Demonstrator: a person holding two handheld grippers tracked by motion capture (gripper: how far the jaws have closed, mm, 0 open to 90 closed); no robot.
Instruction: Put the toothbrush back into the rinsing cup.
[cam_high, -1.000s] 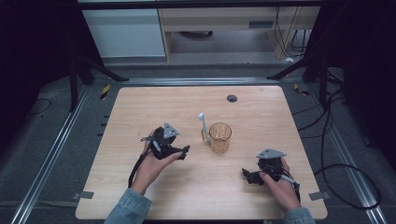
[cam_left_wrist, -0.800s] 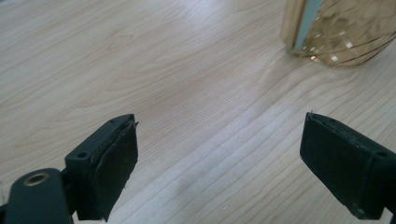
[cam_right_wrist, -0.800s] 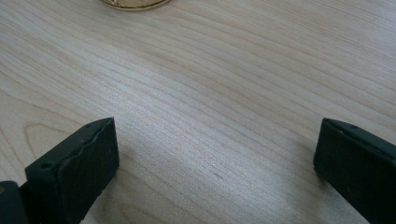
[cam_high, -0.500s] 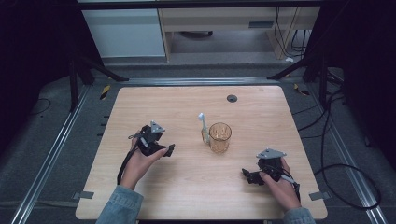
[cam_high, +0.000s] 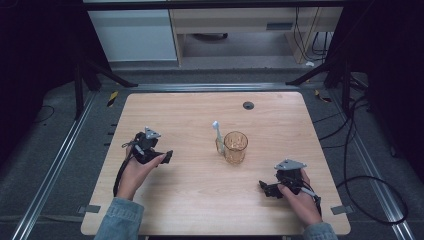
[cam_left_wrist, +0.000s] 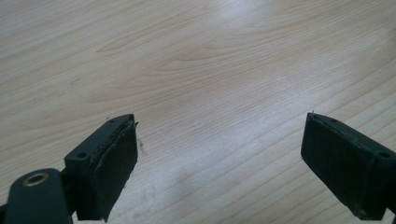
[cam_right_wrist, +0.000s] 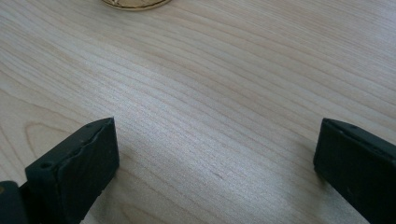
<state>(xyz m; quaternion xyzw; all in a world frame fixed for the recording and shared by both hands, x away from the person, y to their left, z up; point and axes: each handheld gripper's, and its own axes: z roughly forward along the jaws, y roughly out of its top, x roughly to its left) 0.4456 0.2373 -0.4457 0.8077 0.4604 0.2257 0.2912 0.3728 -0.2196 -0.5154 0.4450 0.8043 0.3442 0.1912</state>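
High view: the clear amber plastic cup (cam_high: 235, 147) stands mid-tabletop, a white toothbrush (cam_high: 218, 136) leaning at its 9 o'clock side. The left tongs (cam_high: 166, 156) lie well apart at the cup's 9 o'clock, the right tongs (cam_high: 264, 188) near its 5 o'clock.

Left gripper view: the left tongs (cam_left_wrist: 219, 154) are spread, empty, over the pale wooden tabletop (cam_left_wrist: 210, 70).

Right gripper view: the right tongs (cam_right_wrist: 217, 163) gape empty, the cup's base (cam_right_wrist: 135, 3) at 11 o'clock.

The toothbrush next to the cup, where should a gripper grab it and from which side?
Probably on the white toothbrush handle's upper half, below the bristle head. It stands about upright against the left of the amber cup, so the cup blocks the right. Coming in level from the left, the open left gripper seems best placed, jaws closing across the thin handle. How it leans on the cup is too small to tell.
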